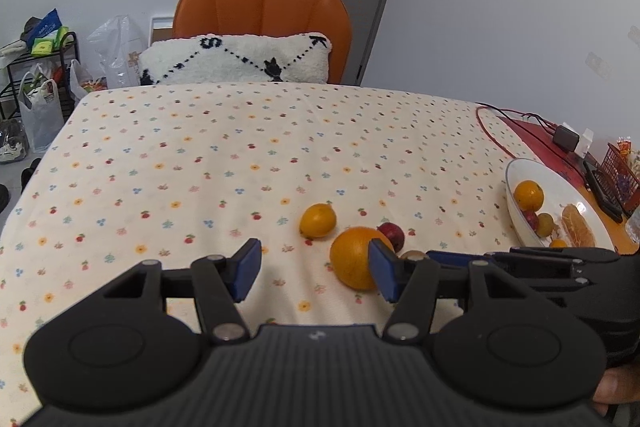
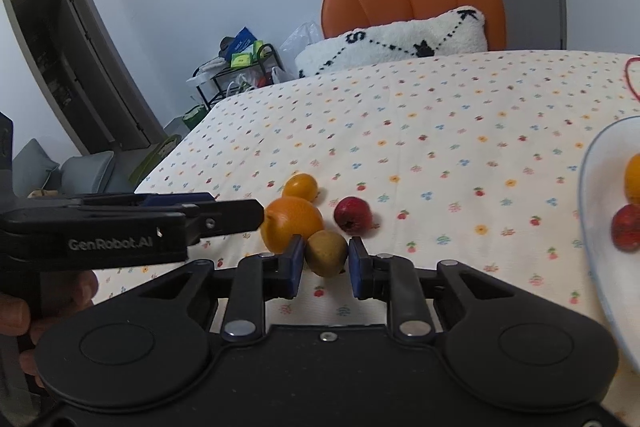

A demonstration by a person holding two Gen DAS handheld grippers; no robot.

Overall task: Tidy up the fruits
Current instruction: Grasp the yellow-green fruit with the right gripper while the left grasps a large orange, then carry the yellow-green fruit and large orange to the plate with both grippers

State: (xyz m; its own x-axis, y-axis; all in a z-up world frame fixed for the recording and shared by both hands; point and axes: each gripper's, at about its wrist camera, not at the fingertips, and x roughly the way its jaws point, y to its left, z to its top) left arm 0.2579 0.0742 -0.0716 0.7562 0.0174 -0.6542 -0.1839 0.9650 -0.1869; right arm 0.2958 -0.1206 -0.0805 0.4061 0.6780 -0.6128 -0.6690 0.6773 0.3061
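Looking along the left gripper [image 1: 314, 269]: jaws apart and empty, large orange [image 1: 354, 257] just beyond the right finger. Right view: right gripper [image 2: 325, 263] clamped on the kiwi [image 2: 326, 253], orange and red fruit [image 2: 352, 213] behind, on the tablecloth [image 2: 440, 131].

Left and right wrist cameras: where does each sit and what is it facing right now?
Left wrist: on the left claw, looking down across the floral tablecloth at the large orange; open fingers, thumb at bottom right.
Right wrist: on the right claw, shut on the kiwi; left claw and its hand enter from the left.
Shared: orange, small yellow citrus, red fruit, white bowl, orange chair.
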